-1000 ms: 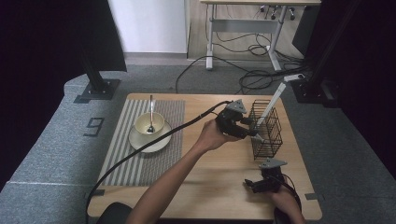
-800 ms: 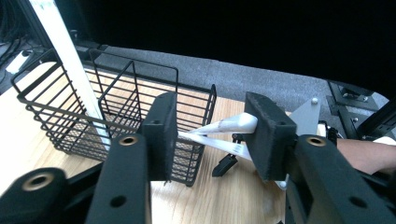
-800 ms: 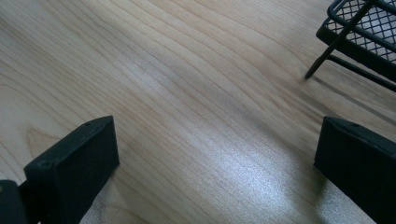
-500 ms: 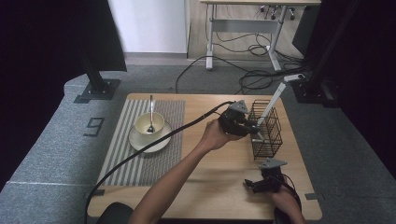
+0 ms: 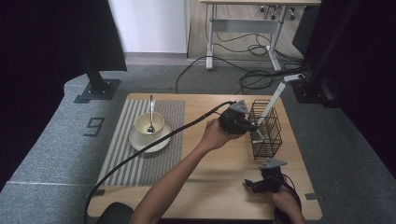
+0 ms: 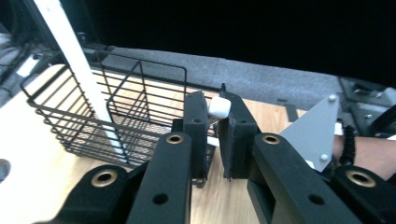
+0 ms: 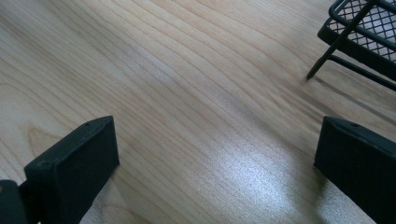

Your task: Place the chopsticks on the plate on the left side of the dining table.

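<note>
The wooden table (image 5: pixel 219 186) carries a striped mat (image 5: pixel 123 158) on its left side, with a saucer (image 5: pixel 137 142) on it, a cup (image 5: pixel 149 123) on the saucer and a spoon (image 5: pixel 151 109) standing in the cup. On the right side stands a black wire basket (image 5: pixel 268 140) with a long white stick (image 5: pixel 275 95) leaning out of it. The left gripper (image 6: pixel 212 119) is at the basket's near rim, its jaws having just closed, and it now pinches the white end of a second small stick (image 6: pixel 219 106) that lies over the rim. The right gripper (image 7: pixel 215 154) rests low over bare wood near the table's front edge, well apart from the basket, jaws spread wide with nothing between them
</note>
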A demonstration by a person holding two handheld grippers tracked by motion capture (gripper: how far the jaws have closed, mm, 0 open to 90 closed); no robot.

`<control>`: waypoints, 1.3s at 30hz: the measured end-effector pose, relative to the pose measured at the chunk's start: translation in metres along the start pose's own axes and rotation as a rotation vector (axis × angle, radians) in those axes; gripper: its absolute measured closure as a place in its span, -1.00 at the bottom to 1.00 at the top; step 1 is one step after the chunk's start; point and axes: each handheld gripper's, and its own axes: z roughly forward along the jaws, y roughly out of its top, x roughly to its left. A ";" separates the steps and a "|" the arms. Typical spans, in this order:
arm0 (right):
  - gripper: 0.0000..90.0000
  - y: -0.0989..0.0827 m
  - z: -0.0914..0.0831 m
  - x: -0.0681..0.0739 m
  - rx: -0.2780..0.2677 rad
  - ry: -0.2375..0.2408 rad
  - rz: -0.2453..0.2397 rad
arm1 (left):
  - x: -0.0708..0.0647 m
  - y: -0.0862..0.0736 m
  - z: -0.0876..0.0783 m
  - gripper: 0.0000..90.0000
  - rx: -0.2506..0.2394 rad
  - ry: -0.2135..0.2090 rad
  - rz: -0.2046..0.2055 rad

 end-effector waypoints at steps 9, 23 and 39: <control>-1.00 0.000 0.000 0.000 0.000 0.001 -0.001 | -0.005 0.003 -0.010 0.84 -0.003 0.012 0.045; -1.00 0.000 0.000 0.000 0.001 0.001 -0.003 | -0.014 0.009 -0.046 0.85 -0.055 0.014 0.052; -1.00 0.000 0.000 0.001 0.002 0.001 0.000 | -0.013 0.016 -0.096 0.85 -0.116 0.057 -0.027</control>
